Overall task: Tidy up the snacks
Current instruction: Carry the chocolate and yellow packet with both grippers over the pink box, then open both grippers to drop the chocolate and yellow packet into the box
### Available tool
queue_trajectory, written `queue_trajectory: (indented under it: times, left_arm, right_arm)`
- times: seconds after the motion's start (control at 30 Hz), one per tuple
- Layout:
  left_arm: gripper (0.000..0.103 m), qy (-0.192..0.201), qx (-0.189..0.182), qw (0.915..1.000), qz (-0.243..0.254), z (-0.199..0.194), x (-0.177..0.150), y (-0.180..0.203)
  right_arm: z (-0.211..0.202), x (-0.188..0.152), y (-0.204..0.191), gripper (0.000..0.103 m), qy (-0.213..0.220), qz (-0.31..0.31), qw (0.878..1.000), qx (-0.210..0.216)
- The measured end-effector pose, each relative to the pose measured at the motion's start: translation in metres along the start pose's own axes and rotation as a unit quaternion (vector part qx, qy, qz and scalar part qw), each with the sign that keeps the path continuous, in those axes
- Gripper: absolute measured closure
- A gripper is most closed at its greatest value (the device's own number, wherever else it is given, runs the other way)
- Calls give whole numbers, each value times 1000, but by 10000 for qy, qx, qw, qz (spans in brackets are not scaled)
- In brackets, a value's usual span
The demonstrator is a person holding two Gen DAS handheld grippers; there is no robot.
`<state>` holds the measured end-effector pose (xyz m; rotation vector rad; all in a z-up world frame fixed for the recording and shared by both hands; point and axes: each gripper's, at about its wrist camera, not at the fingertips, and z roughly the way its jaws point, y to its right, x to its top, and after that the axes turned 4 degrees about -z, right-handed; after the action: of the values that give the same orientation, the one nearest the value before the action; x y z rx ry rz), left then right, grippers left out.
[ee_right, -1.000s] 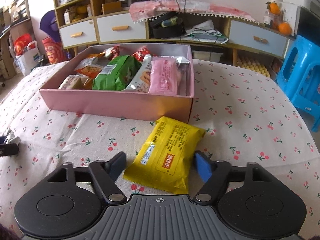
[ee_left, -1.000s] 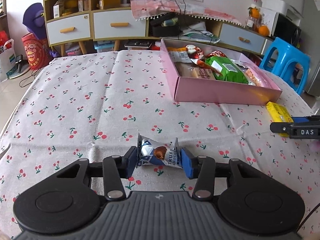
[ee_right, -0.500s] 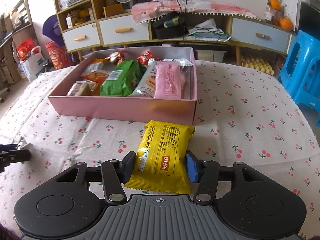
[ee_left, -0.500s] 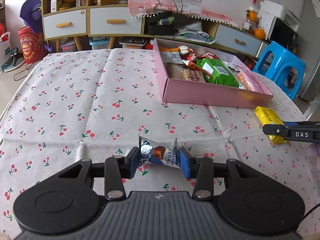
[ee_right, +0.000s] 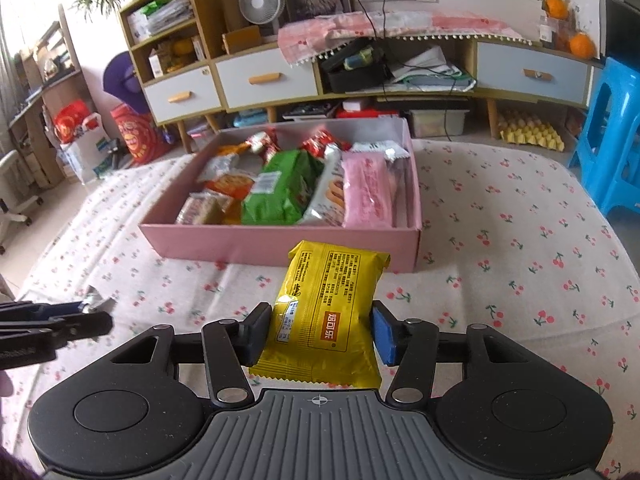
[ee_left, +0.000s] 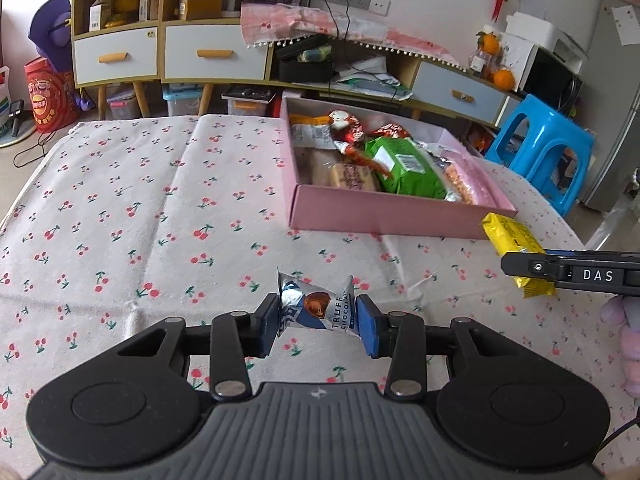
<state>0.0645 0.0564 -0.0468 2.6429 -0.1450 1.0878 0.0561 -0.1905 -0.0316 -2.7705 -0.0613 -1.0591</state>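
Both grip: left gripper (ee_left: 317, 323) pinches truffle chocolate (ee_left: 316, 307); only the right gripper (ee_right: 320, 332) view shows yellow packet (ee_right: 326, 316) clamped.

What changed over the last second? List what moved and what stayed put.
The right gripper closed its fingers on the yellow snack pack and lifted it toward the pink box. The left gripper, already shut on the truffle chocolate, raised it off the cherry tablecloth. The box and its snacks stayed put.
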Motion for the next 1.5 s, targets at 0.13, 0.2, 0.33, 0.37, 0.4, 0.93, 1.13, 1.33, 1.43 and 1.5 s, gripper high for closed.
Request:
queue_trajectory:
  times: [0.13,0.2,0.33,0.37,0.4,0.93,1.13,1.33,1.43,1.5]
  left_arm:
    - [65,20,-13,10000,56,2,6,8]
    - [65,44,-17,10000,76,5,12,12]
    - [65,121,-37,9998,166,11,25,21]
    - [65,143,-47,9997,197,14,30,24]
    - [65,169,-51,9996,231,16,34,27]
    - [65,281,34,9989,366,82,97,40]
    - [65,244,124,9986,461,103,108,38]
    - [64,204,159,9982,544,115,109,36]
    - [63,222,103,9982,554,116,111,35]
    - [61,227,58,9981,577,115,112,36]
  right_arm:
    - [0,7,-1,51,-13,47,9999,104]
    - [2,12,1,51,-53,212,9996,167]
    - [7,28,4,51,-42,598,9974,411]
    - [8,34,6,51,-32,646,9968,471]
    - [10,37,6,51,-24,678,9964,506]
    - [72,103,49,51,168,656,9942,833]
    - [101,119,51,51,58,519,9930,1061]
    - [118,126,51,51,25,456,9937,1019]
    - [118,128,53,50,86,468,9937,1012]
    - [116,129,53,45,100,445,9940,998]
